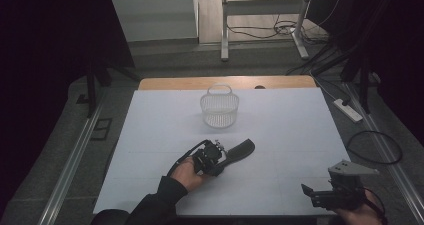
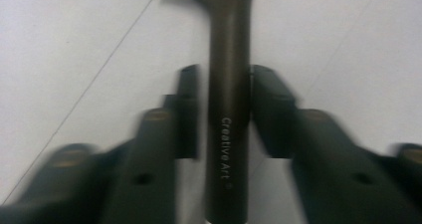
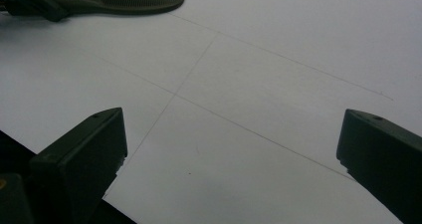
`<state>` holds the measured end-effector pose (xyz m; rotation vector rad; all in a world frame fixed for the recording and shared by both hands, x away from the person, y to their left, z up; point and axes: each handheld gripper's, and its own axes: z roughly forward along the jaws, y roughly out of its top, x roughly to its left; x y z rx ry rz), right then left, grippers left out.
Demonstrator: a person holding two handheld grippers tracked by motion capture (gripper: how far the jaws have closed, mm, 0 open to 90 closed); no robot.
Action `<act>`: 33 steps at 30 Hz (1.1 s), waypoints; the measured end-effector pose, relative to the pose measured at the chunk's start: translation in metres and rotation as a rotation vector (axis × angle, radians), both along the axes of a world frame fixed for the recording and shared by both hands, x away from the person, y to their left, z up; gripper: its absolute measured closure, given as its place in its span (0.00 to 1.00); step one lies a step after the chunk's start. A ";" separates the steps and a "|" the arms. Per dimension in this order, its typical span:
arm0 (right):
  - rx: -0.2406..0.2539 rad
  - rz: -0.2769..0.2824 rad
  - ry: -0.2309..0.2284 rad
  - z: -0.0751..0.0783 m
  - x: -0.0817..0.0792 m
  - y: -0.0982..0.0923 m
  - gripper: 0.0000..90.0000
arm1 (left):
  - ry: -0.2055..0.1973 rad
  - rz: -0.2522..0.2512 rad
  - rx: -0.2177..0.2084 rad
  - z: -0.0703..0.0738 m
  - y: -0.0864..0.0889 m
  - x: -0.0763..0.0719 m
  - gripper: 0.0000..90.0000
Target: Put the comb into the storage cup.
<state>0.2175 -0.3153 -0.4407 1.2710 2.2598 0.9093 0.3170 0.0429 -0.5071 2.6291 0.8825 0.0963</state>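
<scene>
left gripper [image 1: 225, 155]: jaws clamped on comb [image 1: 241, 148] handle, comb head toward 2 o'clock | right gripper [image 1: 306, 190]: jaws wide apart, at 5 o'clock | basket [image 1: 219, 106]: 12 o'clock, well apart

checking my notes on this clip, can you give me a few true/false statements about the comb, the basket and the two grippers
1. The left gripper has its jaws on either side of the comb handle. True.
2. The comb lies inside the basket. False: it is on the white table top, nearer the person than the basket, and apart from it.
3. The right gripper is shut on something. False: its jaws stand wide apart with nothing between them.
4. The comb handle carries the words "Creative Art". True, as the left gripper view shows.
5. The basket is lying on its side. False: it stands upright with its handle at the top.
</scene>
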 end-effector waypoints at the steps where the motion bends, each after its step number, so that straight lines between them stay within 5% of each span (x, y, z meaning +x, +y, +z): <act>1: 0.000 0.000 0.000 0.000 0.000 0.000 0.00 | -0.002 0.002 0.002 0.000 0.000 0.000 0.80; 16: 0.002 0.000 -0.003 0.000 0.000 -0.001 0.00 | -0.002 0.008 -0.043 0.003 0.004 0.000 0.80; 33: 0.003 0.001 -0.002 0.000 0.000 -0.001 0.00 | -0.093 -0.020 -0.175 0.019 0.012 -0.009 0.80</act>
